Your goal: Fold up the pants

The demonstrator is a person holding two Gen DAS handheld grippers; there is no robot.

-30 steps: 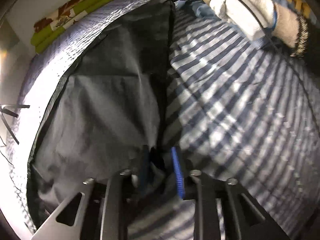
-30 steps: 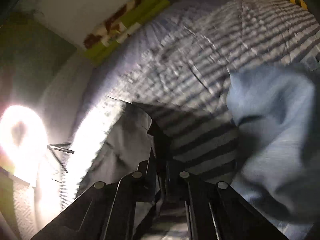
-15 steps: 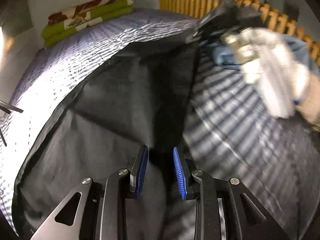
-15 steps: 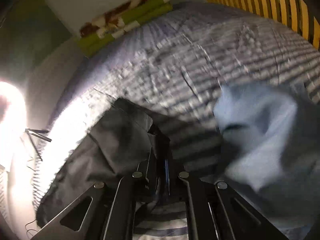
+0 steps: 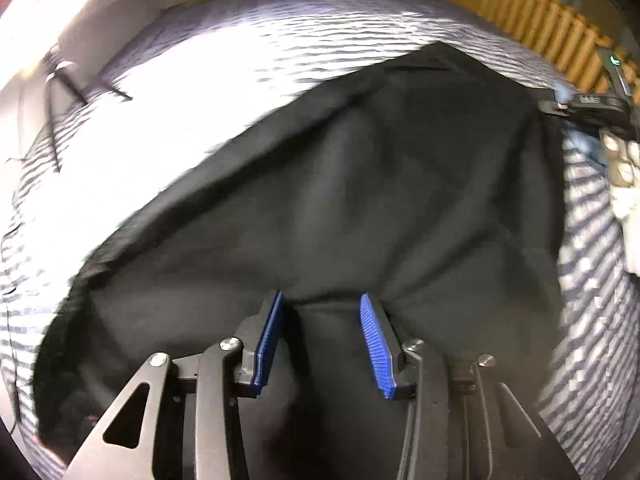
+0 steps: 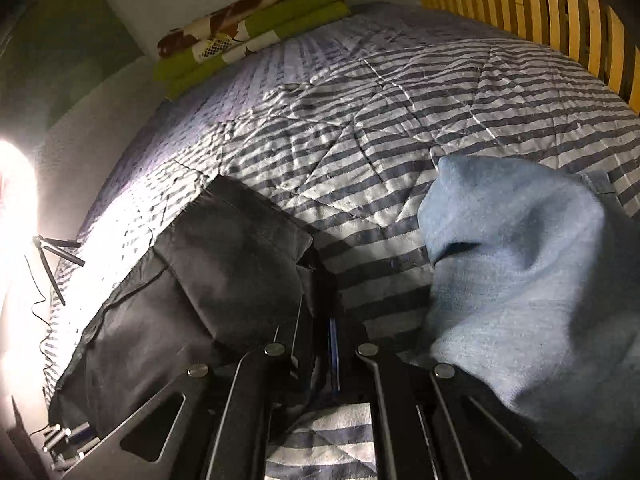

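Dark fabric of the pants lies spread on the striped quilt, directly under both tools. Left gripper has its jaws opening, blue pads clear of the cloth between them: a release after laying a fold. Right gripper is clamped on the pants edge. Beyond lie a blue garment and folded green bedding. Next move, by judgement: free the right grip and take a new hold for the following fold.

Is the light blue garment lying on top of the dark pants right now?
No. In the right wrist view the light blue garment lies beside the dark pants, with bare striped bedspread between them.
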